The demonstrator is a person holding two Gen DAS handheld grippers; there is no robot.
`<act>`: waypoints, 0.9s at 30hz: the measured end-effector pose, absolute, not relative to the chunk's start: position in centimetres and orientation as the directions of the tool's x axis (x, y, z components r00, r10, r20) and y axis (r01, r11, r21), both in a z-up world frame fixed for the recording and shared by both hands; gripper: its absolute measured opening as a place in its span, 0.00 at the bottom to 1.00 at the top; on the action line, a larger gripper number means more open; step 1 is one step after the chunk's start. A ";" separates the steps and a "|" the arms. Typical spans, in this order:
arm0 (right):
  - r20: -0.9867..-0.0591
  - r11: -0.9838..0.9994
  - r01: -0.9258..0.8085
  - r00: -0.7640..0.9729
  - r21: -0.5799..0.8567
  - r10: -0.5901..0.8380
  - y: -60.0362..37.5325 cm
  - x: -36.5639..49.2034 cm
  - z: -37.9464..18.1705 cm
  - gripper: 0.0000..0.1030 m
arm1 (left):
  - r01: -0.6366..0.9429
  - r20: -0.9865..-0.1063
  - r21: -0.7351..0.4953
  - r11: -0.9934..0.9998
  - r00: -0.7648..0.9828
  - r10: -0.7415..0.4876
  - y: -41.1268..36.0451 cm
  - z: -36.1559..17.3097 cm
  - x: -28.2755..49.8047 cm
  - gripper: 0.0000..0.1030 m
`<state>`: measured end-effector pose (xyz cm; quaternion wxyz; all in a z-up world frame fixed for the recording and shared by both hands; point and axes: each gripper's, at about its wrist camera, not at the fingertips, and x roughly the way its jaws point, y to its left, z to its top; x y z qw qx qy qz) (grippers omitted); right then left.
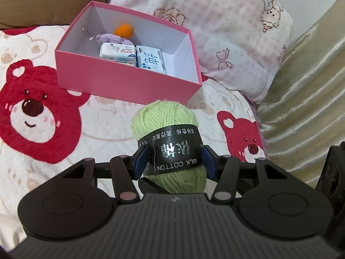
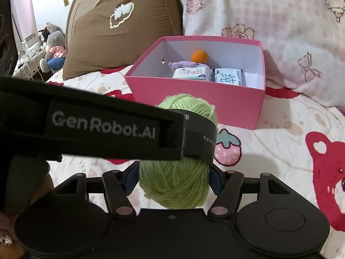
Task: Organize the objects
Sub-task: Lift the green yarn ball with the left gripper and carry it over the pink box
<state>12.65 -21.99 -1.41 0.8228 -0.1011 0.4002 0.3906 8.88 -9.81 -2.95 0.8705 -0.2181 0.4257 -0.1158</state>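
Observation:
A green yarn ball (image 1: 166, 127) with a black "MILK COTTON" band is held above the bed. My left gripper (image 1: 174, 159) is shut on its band. The same yarn ball (image 2: 179, 183) shows in the right wrist view, where my right gripper (image 2: 174, 179) is shut on its lower end. The left gripper's black finger (image 2: 107, 129) crosses that view and touches the band. Ahead stands an open pink box (image 1: 120, 82), which also shows in the right wrist view (image 2: 194, 99). It holds two tissue packs (image 1: 133, 58), a purple soft item (image 1: 112, 38) and an orange ball (image 1: 124, 30).
A white blanket with red bears (image 1: 38, 116) covers the bed. A pink patterned pillow (image 1: 226, 28) lies behind the box, a brown pillow (image 2: 120, 32) to its left. A golden curtain (image 1: 306, 99) hangs at the right. Plush toys (image 2: 51, 47) sit far left.

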 end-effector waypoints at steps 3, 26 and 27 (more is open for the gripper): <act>-0.751 0.682 -0.715 0.367 0.150 0.549 -21.5 12.2 -0.8 0.77 | 0.002 -0.691 -0.509 0.861 0.595 -0.410 -9.1 -2.5 8.2 0.51; -0.626 0.680 -0.724 0.477 0.117 0.616 -21.6 10.7 5.6 0.65 | 0.048 -0.644 -0.487 0.872 0.655 -0.396 -7.4 4.4 7.6 0.51; -0.622 0.676 -0.727 0.474 0.123 0.623 -21.5 11.1 6.0 0.65 | 0.046 -0.643 -0.478 0.877 0.662 -0.385 -7.4 4.9 7.7 0.51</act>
